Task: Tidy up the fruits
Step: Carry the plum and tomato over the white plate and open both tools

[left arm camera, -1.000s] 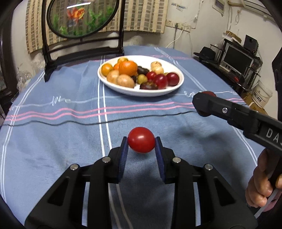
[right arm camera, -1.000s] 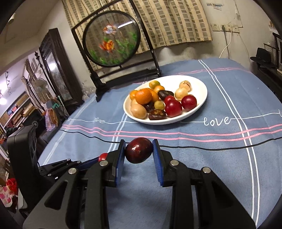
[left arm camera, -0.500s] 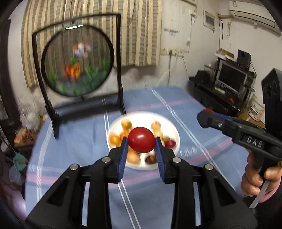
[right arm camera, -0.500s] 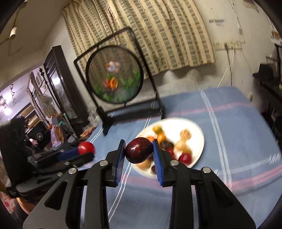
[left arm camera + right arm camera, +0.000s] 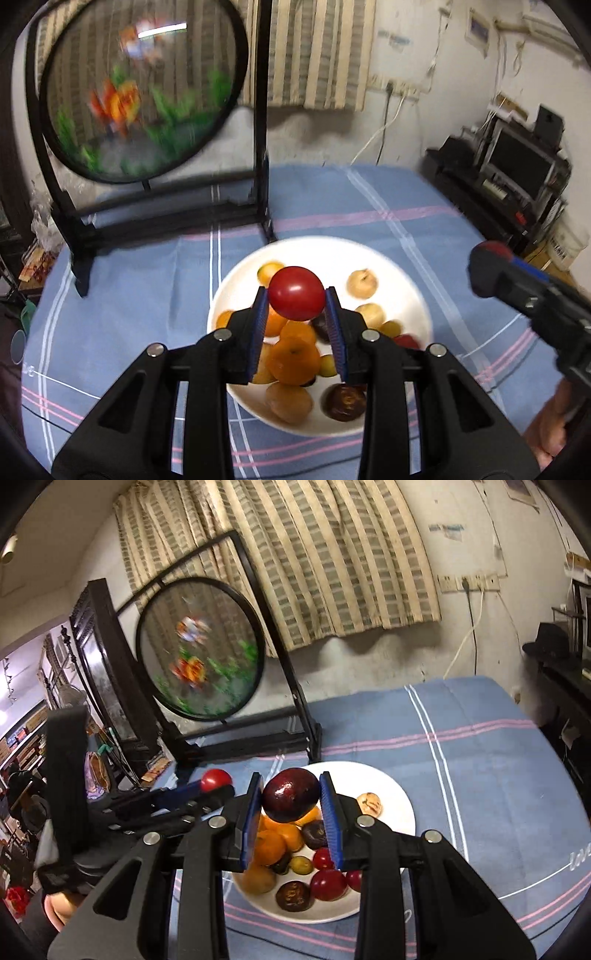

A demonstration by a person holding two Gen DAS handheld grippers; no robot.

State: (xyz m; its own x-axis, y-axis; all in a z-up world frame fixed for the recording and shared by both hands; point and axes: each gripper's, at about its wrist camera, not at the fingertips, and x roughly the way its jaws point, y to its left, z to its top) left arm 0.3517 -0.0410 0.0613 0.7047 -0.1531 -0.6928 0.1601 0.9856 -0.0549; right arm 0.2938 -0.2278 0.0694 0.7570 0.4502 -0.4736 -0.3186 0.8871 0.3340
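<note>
A red tomato [image 5: 296,293] is clamped in the left gripper [image 5: 296,314]; the dark plum [image 5: 291,794] (clamped in the right gripper [image 5: 291,801]) is seen fully only from the right wrist, plate [image 5: 400,805] at 6 o'clock.

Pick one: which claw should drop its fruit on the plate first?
Left, probably. The left claw holds its red tomato over the middle of the white plate. The right claw holds its dark plum over the plate's far left edge.

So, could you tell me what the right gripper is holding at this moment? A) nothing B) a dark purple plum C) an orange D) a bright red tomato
B: the right gripper is shut on a dark purple plum, held above the white plate.
</note>
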